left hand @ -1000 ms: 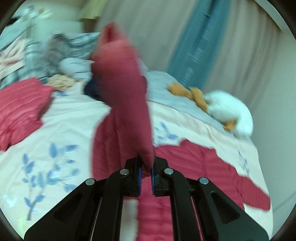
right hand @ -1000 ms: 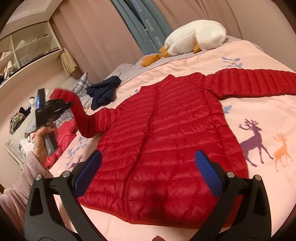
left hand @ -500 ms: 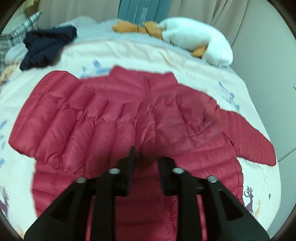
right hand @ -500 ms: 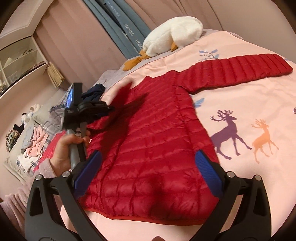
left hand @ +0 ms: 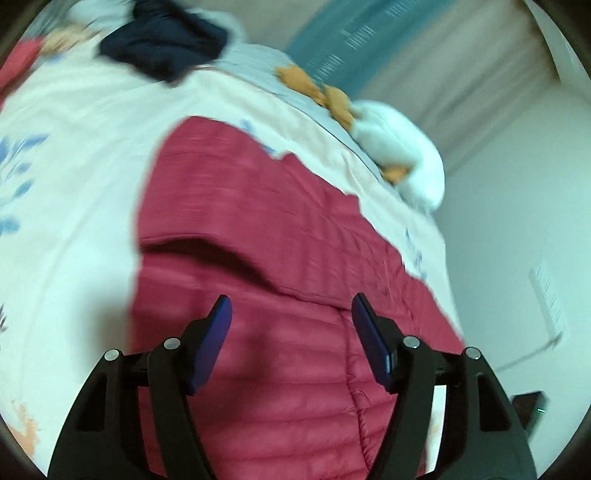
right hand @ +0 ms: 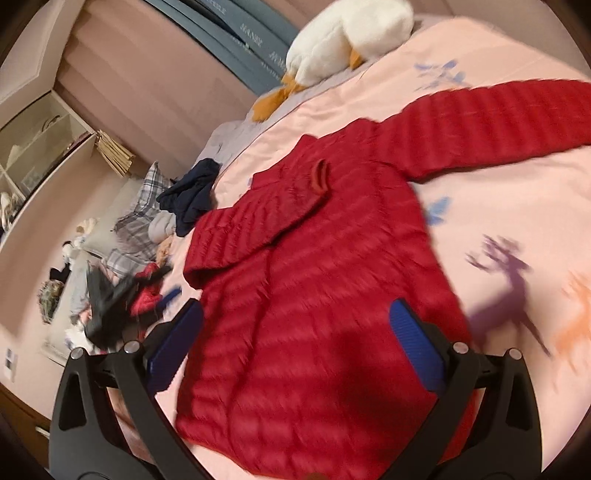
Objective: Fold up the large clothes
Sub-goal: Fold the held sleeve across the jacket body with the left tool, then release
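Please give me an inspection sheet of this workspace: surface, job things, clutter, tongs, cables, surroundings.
Surface: bed cover, pink with deer and leaf prints.
Job's things: red puffer jacket lying flat; one sleeve folded over the chest, other sleeve stretched out.
Clutter: navy garment, plush goose, clothes pile beyond the bed edge.
Tongs: left tongs open, empty; right tongs open, empty.
Cables: nothing seen.
Surroundings: curtains, wall shelf.

Black tongs, blue pads (silver screws).
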A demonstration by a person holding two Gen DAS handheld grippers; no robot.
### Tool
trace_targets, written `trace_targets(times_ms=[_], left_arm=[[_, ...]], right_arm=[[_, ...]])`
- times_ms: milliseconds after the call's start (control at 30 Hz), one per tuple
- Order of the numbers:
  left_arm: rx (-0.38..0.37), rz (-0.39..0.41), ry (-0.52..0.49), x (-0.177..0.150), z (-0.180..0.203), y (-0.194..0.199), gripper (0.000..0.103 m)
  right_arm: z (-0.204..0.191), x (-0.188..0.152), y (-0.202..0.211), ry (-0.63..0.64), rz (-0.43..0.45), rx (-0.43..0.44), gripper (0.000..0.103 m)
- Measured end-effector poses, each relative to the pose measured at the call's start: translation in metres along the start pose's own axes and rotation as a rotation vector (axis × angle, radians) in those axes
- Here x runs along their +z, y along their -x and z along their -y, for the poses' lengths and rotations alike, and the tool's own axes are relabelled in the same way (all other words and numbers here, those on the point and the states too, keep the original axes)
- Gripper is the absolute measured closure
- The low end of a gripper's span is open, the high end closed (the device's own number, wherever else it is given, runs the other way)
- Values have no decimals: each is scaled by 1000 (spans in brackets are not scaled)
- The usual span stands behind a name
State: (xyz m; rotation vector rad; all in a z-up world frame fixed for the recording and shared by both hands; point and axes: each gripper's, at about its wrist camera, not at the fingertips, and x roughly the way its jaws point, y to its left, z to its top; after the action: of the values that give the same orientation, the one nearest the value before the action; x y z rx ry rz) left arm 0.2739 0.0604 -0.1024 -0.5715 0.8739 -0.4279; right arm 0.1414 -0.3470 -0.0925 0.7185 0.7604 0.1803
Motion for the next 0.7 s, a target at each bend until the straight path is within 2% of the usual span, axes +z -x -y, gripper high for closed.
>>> trace_targets(times_ms=[100, 167, 233, 333, 400, 467, 533, 600, 633, 667, 700], left_arm=[[-88, -22, 169, 7, -42, 4, 35], [-121, -37, 212, 10, -53, -2, 35], [-143, -42, 247, 13, -58, -12, 35], [-189, -42, 297, 20, -62, -27, 35], [-194, -26, 320, 26, -65, -39, 35], [-206, 5, 377, 32, -71, -51, 35], [-239, 26, 447, 36, -79, -61, 35], [-241, 39, 473, 39, -81, -69, 35], [-222, 49, 483, 40, -82, -73, 35], [-209, 56, 486, 41, -82, -75, 35], [-188, 66, 489, 41, -86, -72, 35]], right_arm=[[-1, 30, -47, -44, -83, 19, 2], [2, 43, -71, -89, -117, 24, 2], [5, 57, -93, -126, -112, 4, 2], [1, 75, -119, -104, -70, -63, 2], [-1, 82, -131, -84, -55, -91, 8], [0, 89, -147, -76, -52, -120, 18], [1, 94, -161, -72, -52, -143, 20], [-1, 97, -172, -52, -49, -154, 25], [-3, 99, -178, -33, -50, -165, 36], [-5, 100, -184, -16, -55, -174, 53], [-7, 100, -188, 4, -62, -192, 61]])
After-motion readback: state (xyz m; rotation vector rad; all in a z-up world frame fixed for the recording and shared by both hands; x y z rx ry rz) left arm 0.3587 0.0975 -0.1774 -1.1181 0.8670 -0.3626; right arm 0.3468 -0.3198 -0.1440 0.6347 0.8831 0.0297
